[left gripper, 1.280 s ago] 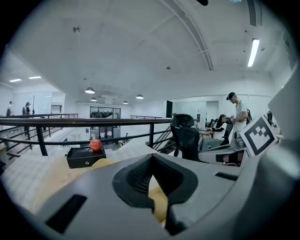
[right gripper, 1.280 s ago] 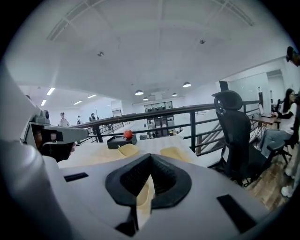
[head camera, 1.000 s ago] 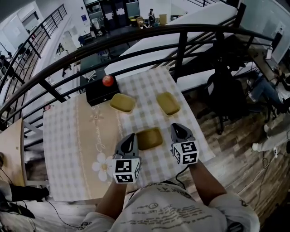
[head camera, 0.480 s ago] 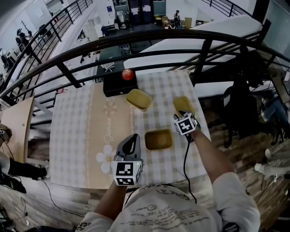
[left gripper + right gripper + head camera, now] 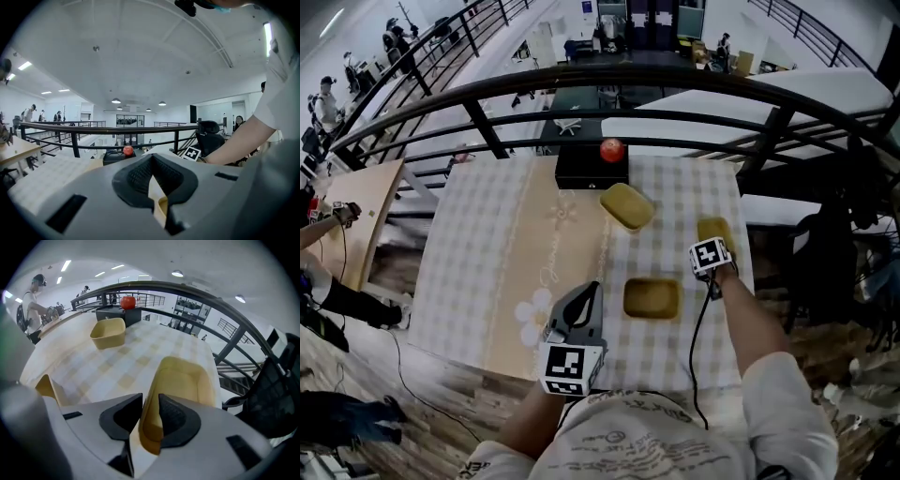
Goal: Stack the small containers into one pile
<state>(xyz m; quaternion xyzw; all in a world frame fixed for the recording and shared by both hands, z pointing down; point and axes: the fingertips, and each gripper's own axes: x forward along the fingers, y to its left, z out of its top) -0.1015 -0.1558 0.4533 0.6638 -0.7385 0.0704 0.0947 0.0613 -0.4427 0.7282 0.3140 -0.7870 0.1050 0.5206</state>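
left gripper (image 5: 151, 177): jaws together, nothing between them. Held over near part of table (image 5: 487, 244), left of near container, pointing far toward the railing (image 5: 675, 80).
right gripper (image 5: 150, 401): jaws apart and closing, straddling the near-left wall of right container (image 5: 187, 378). One pad inside, one outside. Pads don't look clamped on the wall yet.
right container: on the cloth (image 5: 534, 225) at right edge of table, upright, open side up, empty.
near container (image 5: 652, 298): near-centre, between the two grippers, upright, empty, apart from the other two.
far container (image 5: 626, 206): far of centre, upright, turned a bit, empty. Just on the near side of the box, well apart from the other two.
stack: not started, all three containers sit separately on the cloth.
box (image 5: 586, 172): black, at far edge of table, red ball (image 5: 612, 149) on top.
background: people on the floor beyond the railing, far left.
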